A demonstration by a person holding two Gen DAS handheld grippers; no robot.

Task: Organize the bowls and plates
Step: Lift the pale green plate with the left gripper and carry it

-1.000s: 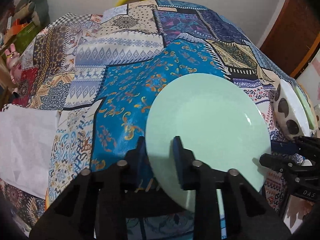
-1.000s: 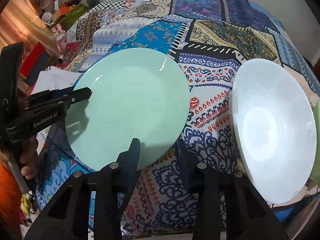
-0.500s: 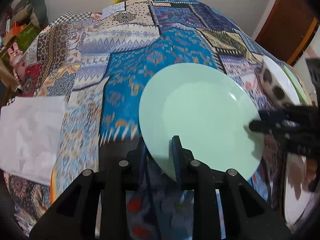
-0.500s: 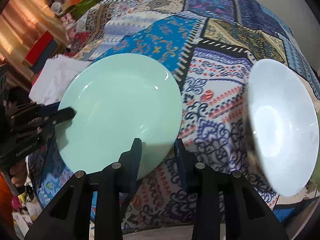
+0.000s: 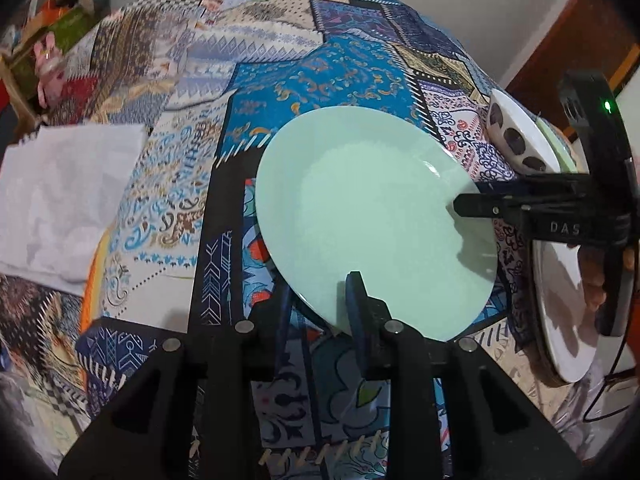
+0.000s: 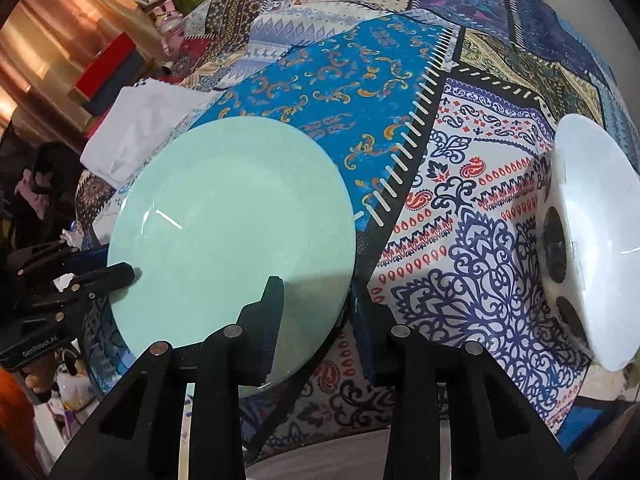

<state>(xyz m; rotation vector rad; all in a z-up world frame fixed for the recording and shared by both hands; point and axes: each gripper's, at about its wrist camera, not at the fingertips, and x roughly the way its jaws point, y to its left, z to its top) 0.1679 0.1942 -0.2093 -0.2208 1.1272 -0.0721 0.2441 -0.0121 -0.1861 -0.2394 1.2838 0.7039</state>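
Both claws clamp the mint-green plate [image 5: 372,220] by its rim: left gripper [image 5: 320,304] at lower centre, right gripper [image 6: 316,308] likewise. We note a patchwork tablecloth [image 6: 460,208], a spotted white bowl [image 6: 580,240] at right, and gripper lettering "DAS" and "GenRobot.AI".

Both tongs [image 5: 320,300] [image 6: 316,308] are matte black plastic with silver screws (one shows a green light).
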